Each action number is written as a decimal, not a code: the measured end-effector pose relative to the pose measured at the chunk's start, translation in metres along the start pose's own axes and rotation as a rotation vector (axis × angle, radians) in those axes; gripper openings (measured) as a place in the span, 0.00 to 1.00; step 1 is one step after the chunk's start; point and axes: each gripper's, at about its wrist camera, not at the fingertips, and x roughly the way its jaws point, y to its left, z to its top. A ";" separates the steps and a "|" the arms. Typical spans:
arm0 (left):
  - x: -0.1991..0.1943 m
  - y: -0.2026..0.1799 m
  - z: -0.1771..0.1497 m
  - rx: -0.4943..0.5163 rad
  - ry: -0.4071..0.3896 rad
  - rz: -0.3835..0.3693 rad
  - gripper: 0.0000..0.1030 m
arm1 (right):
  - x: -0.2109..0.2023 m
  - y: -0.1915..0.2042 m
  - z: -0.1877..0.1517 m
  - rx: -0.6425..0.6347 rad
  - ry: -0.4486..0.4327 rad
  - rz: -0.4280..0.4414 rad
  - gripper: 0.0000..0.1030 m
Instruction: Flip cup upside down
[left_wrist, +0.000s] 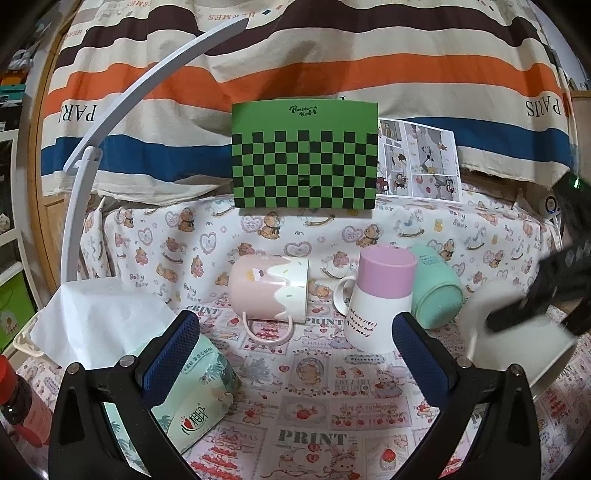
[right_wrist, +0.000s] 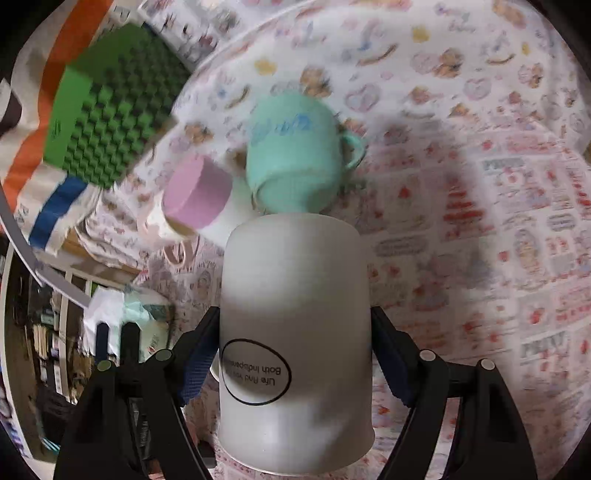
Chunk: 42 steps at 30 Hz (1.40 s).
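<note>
My right gripper (right_wrist: 295, 354) is shut on a white cup (right_wrist: 295, 332) with a black oval label, held above the table with its print upside down; the view is motion-blurred. The same cup (left_wrist: 517, 332) shows blurred at the right of the left wrist view, with the right gripper (left_wrist: 535, 306) on it. My left gripper (left_wrist: 295, 339) is open and empty, low over the table. Ahead of it a pink-and-white mug (left_wrist: 267, 288) lies on its side, a pink-topped white cup (left_wrist: 376, 295) stands upside down, and a mint cup (left_wrist: 436, 288) lies on its side.
A tissue pack (left_wrist: 184, 387) with a white tissue sits at the left by my left finger. A red-capped bottle (left_wrist: 18, 402) stands at the far left. A green checkered box (left_wrist: 304, 158) and a white lamp arm (left_wrist: 110, 147) stand behind. A patterned cloth (left_wrist: 314, 406) covers the table.
</note>
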 end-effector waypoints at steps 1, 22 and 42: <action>0.000 0.000 0.000 0.000 -0.001 0.002 1.00 | 0.009 -0.002 -0.002 0.014 0.016 0.005 0.77; 0.000 -0.004 0.000 0.016 0.004 -0.006 1.00 | -0.041 0.009 -0.054 -0.522 -0.570 -0.115 0.87; -0.004 -0.005 0.000 0.021 -0.014 0.008 1.00 | -0.081 -0.060 -0.071 -0.465 -0.933 -0.309 1.00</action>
